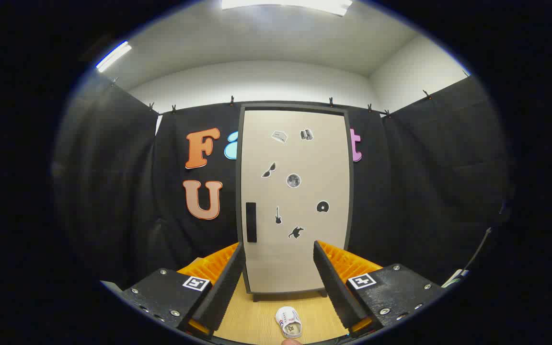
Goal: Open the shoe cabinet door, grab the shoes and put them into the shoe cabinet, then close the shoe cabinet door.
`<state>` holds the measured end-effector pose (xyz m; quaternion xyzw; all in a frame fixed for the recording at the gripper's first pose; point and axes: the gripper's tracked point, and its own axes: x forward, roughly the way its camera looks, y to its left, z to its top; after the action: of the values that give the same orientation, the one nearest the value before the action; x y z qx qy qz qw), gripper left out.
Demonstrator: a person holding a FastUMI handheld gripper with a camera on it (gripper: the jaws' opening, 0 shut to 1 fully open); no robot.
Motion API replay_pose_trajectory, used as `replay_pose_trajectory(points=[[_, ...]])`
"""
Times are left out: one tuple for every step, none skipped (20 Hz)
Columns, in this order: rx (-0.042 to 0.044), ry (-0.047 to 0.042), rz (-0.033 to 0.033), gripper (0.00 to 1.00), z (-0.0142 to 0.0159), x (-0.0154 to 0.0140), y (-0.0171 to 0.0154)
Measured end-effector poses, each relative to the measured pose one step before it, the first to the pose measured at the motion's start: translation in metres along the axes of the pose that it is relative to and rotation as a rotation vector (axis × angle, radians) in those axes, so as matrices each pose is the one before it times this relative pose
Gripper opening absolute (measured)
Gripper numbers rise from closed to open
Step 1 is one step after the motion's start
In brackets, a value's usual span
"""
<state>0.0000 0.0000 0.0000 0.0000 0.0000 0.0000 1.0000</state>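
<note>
The tool (278, 268) was spread wide, its two fingers (223, 287) standing well apart with nothing held between them. It pointed straight at the cabinet (295, 201), which stood upright on the wooden counter (257, 321) against the black cloth wall.

The cabinet's door (300, 258) was closed. It was a pale beige panel in a dark frame, with a dark vertical handle (251, 222) set near its left edge, about halfway down. Several small stickers (293, 180) were scattered over the door's face: a round grey one near the middle, and darker shapes above and below it.

One shoe (288, 322) lay on the counter between the fingers, nearer to the tool than the cabinet was, and apart from the cabinet's base. It was small and white with some red and dark marks on it; finer details were too small to tell. Neither finger touched it.

Behind the cloth wall rose a white wall and ceiling, with ceiling lights (288, 5) above the cabinet and to its left.
</note>
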Motion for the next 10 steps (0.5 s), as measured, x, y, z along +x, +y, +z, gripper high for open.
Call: replay_pose_trajectory(points=[[-0.00026,-0.00152,0.00079,0.90,0.00026,0.00124,0.00063],[-0.00245,-0.00158,-0.00116,0.90,0.00065,0.00199,0.00030],[-0.00228,-0.00069,-0.00010,0.89,-0.00023,0.00127,0.00069],[-0.00084,0.00013,0.00054,0.90,-0.00024,0.00264,0.00134],[0.00091,-0.00085,0.00029,0.89,0.00010,0.00138,0.00166],[0.00142,0.00069,0.00048,0.89,-0.00049,0.00243,0.00200],[0.00077,0.00202,0.00254,0.90,-0.00060,0.00263,0.00265],[-0.00034,0.00150,0.00172,0.89,-0.00085,0.00344,0.00284],[-0.00068,0.00025,0.00189,0.89,-0.00018,0.00325,0.00278],[-0.00112,-0.00106,0.00171,0.89,-0.00039,0.00318,0.00379]])
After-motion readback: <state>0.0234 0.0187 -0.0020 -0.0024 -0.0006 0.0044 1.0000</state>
